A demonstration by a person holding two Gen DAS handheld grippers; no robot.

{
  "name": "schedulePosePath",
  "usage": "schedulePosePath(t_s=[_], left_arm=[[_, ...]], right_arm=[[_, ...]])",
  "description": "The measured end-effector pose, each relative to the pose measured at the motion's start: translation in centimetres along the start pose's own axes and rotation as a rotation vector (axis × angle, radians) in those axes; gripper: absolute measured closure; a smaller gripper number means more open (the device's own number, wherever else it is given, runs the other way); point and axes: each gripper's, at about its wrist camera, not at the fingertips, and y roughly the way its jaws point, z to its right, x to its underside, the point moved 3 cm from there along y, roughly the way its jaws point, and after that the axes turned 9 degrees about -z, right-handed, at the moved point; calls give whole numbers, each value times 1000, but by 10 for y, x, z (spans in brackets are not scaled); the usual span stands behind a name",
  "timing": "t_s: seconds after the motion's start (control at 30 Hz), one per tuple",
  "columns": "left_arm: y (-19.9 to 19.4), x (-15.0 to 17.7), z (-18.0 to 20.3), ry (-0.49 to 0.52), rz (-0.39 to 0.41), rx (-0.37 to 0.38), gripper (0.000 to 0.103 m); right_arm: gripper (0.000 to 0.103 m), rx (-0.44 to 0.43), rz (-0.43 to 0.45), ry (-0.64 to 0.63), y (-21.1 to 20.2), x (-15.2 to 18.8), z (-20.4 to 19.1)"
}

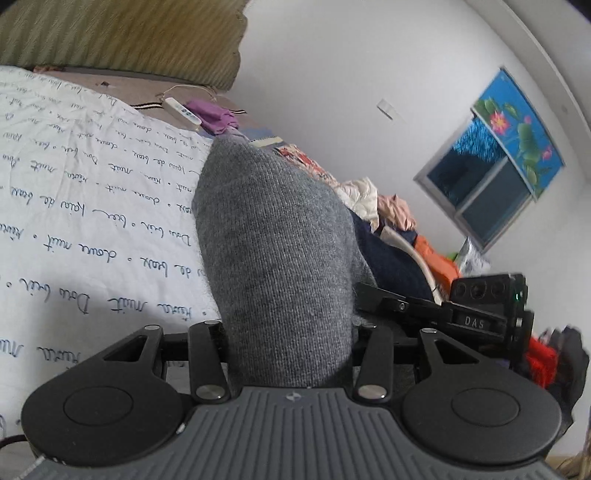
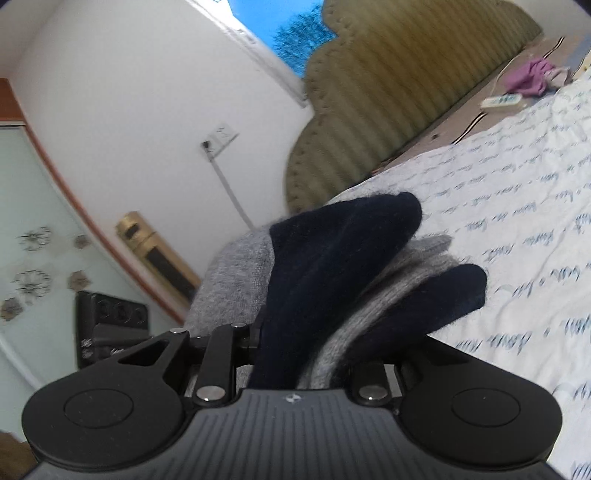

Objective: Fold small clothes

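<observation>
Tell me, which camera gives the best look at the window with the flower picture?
The left wrist view. There the window shows whole on the white wall, with its frame, dark panes and a blue panel painted with lotus flowers. The right wrist view catches only a blue corner of a window at the top edge, behind the padded headboard.

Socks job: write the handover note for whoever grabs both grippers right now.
Left gripper: shut on the grey end of the socks, held up off the bedsheet.
Right gripper: shut on the other end, where the navy toes and grey layers bunch together.
Both ends appear to belong to one stacked pair, lifted between the grippers.
Done: socks picked up and seemingly laid together.
Left: likely bring the ends together, fold, and set the pair down on the sheet. More clothes sit in the pile by the wall.
</observation>
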Motion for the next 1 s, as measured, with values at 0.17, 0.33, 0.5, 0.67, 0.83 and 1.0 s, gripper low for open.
schedulePosePath(t_s=[0.17,0.33,0.5,0.67,0.83,1.0], left_arm=[[54,14,-32,107,5,-219,55],[88,17,-77,1,-90,-263,48],[86,-12,-111,-155,-71,-128,28],[97,-41,-141,-338,-38,9,19],[101,-50,-134,-264,0,-16,69],[88,-59,-110,-71,80,-90,80]], right_arm=[[77,97,-55,-65,29,-2,29],[77,220,-188,76,82,-2,101],[64,90,-142,256,83,-5,139],[47,-16,-65,422,89,-14,176],[81,17,-69,313,96,-22,167],[85,53,-42,141,92,-39,143]])
